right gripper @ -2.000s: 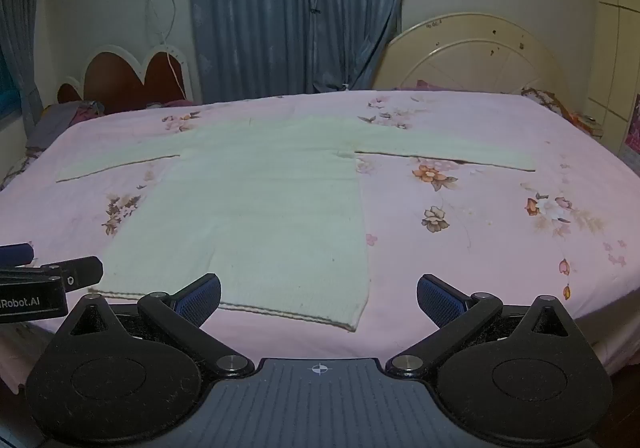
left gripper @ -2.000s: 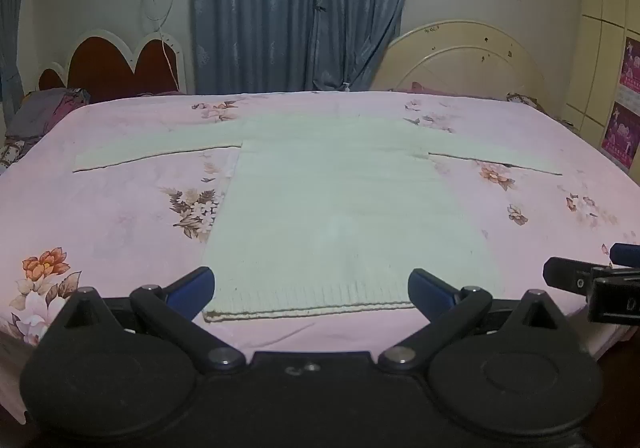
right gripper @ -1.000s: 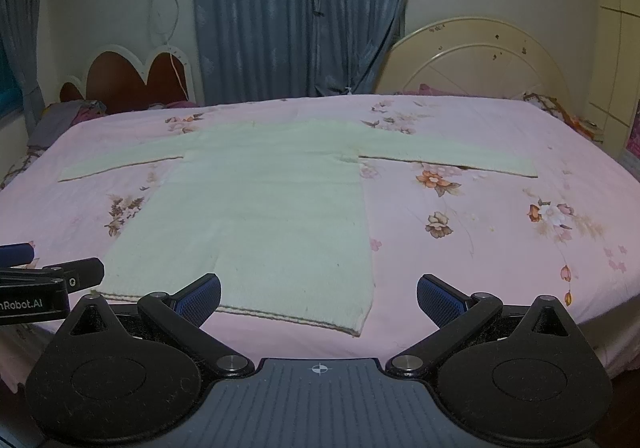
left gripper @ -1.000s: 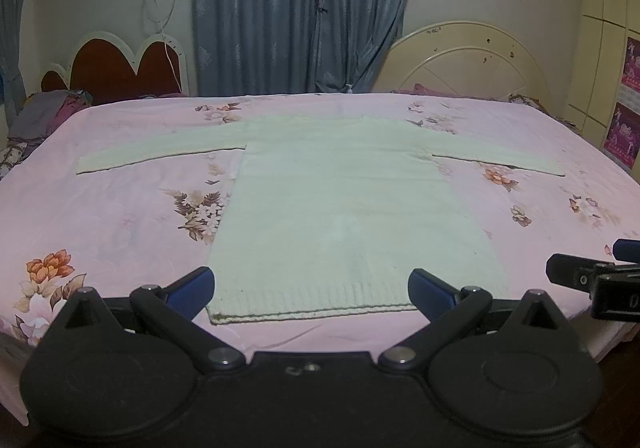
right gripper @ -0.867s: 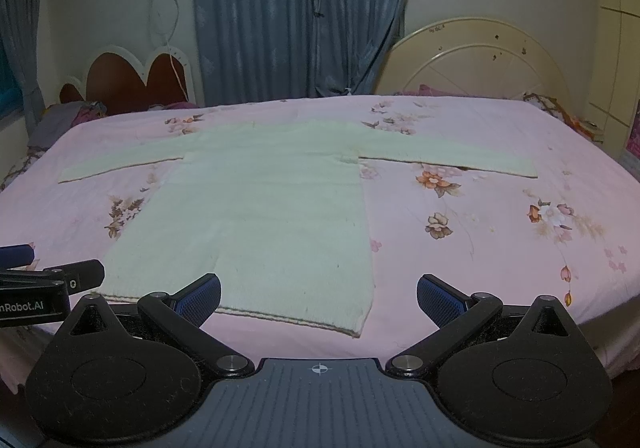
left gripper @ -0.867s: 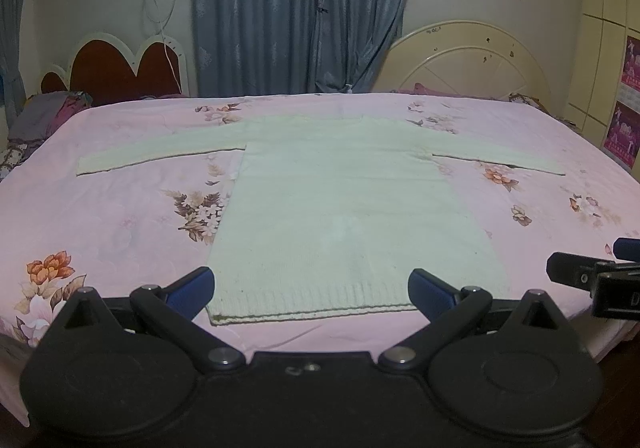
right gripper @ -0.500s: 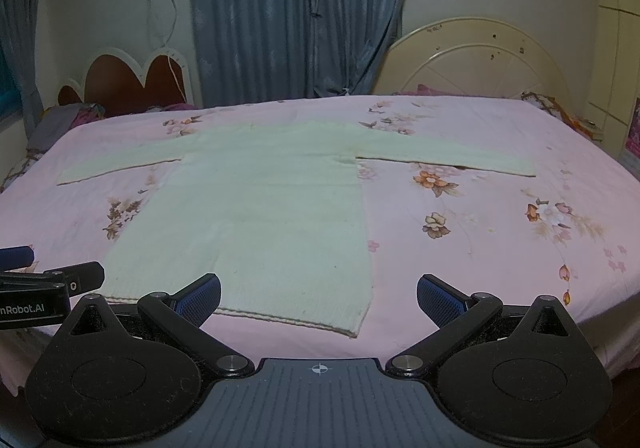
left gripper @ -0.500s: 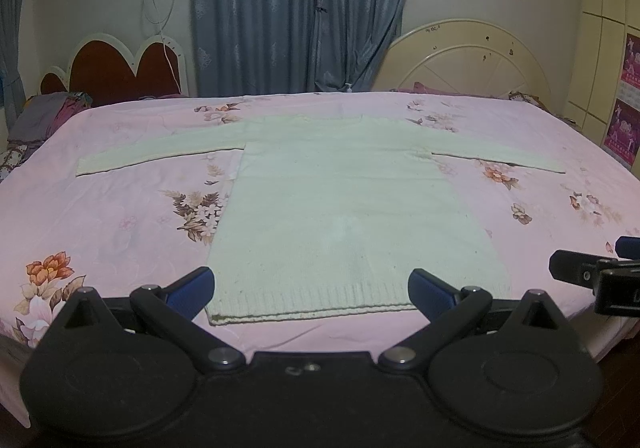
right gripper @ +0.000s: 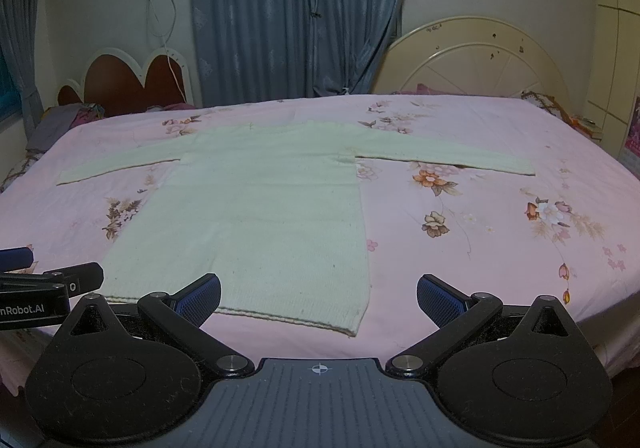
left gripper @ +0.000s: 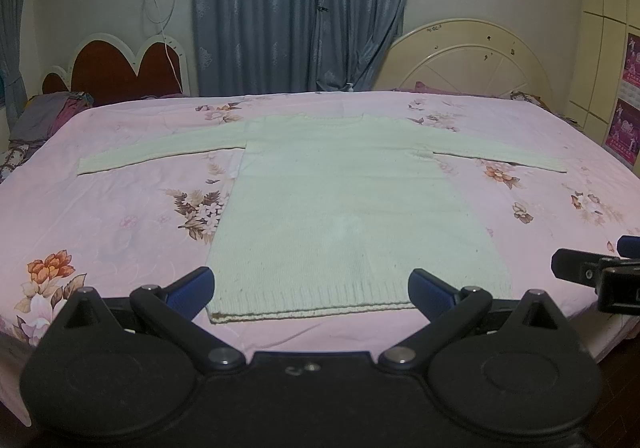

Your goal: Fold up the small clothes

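A pale cream knit sweater lies flat on the pink floral bedspread, sleeves spread to both sides, hem toward me. My left gripper is open and hangs just before the hem, holding nothing. In the right wrist view my right gripper is open too, near the hem's right corner, also holding nothing. Each gripper shows at the edge of the other's view: the right gripper and the left gripper.
A red heart-shaped headboard and piled bedding stand at the far left. A cream round headboard stands at the far right, blue curtains behind. The bed's near edge runs just beyond the fingers.
Both grippers stayed open with only a slight drift; the sweater lies where it was.
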Available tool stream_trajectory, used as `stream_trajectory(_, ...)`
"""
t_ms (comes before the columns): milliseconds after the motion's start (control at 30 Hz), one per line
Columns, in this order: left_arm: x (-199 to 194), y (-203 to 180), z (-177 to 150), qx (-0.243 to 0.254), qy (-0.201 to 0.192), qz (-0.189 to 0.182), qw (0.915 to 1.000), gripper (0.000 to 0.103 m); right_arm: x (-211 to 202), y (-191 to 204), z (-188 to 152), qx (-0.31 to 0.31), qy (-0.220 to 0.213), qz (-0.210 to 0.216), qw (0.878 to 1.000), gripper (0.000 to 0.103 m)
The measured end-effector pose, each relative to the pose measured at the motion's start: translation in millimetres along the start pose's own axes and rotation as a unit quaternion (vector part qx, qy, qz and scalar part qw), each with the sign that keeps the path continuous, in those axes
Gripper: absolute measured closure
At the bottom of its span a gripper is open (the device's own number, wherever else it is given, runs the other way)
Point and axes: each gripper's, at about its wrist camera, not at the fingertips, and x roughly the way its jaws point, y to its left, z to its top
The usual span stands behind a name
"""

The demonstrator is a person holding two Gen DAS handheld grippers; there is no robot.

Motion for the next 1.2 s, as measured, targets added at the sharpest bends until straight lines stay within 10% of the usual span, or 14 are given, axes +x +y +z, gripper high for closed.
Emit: stream_trajectory(1200, 0.5, 3.7, -2.1, -0.002, 0.001, 0.003, 1.0000, 0.000, 0.4, -0.7, 0.2, 0.001, -0.001, 0.001, 1.000, 0.000)
